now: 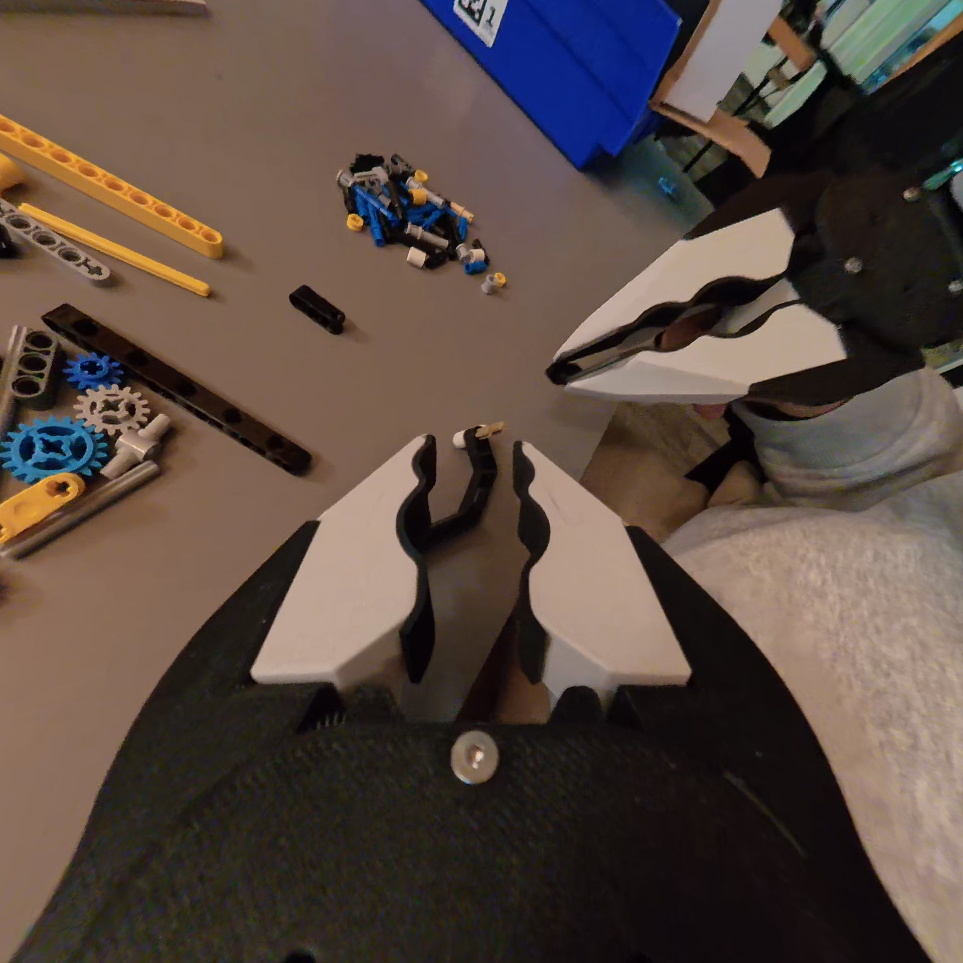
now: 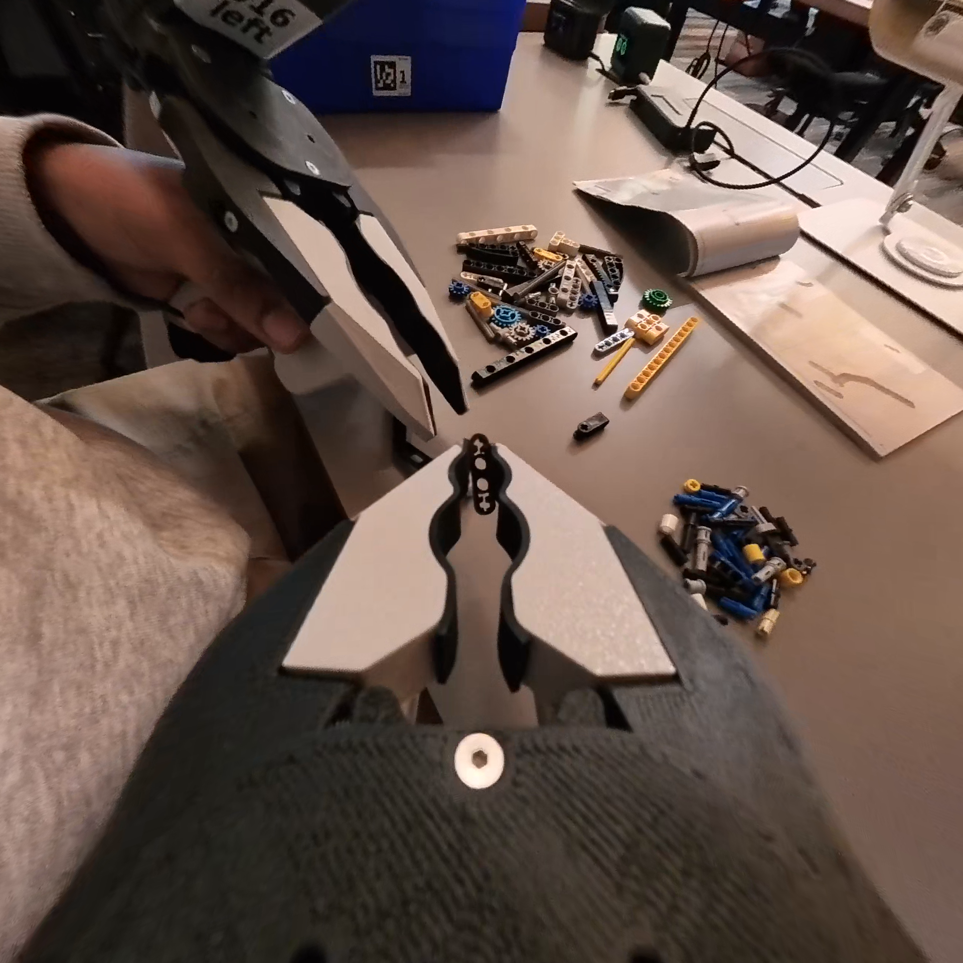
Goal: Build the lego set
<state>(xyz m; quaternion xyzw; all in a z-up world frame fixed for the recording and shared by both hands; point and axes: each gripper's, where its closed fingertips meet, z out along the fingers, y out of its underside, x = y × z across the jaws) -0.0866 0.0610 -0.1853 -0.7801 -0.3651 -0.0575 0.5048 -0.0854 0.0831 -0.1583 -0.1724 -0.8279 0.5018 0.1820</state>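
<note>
My left gripper (image 1: pixel 473 444) is open just above the grey table (image 1: pixel 271 94), near its front edge. A black bent beam (image 1: pixel 477 495) with a white pin (image 1: pixel 460 437) and a tan pin (image 1: pixel 494 429) at its far end sits between the jaws. Its near end touches the left pad, and the right pad is clear of it. My right gripper (image 2: pixel 479 448) is shut on a thin black beam with holes (image 2: pixel 480 484), held upright. The right gripper (image 1: pixel 560 372) hovers just right of the left one. In the right wrist view the left gripper (image 2: pixel 453 401) points down, just beyond my right fingertips.
A pile of small pins (image 1: pixel 411 213) (image 2: pixel 729 552) lies ahead. Long yellow (image 1: pixel 114 187) and black (image 1: pixel 177 391) beams, gears (image 1: pixel 52 448) and a short black piece (image 1: pixel 317 308) lie left. A blue bin (image 2: pixel 417 52) and a booklet (image 2: pixel 703 219) stand at the back. A grey-sleeved arm (image 1: pixel 781 625) is close. My hands' fingertips stand some 4 cm from each other. The left tips stand about 8 cm off the short black piece (image 1: pixel 317 308). Seen from the right wrist view (image 2: pixel 591 427) as well.
</note>
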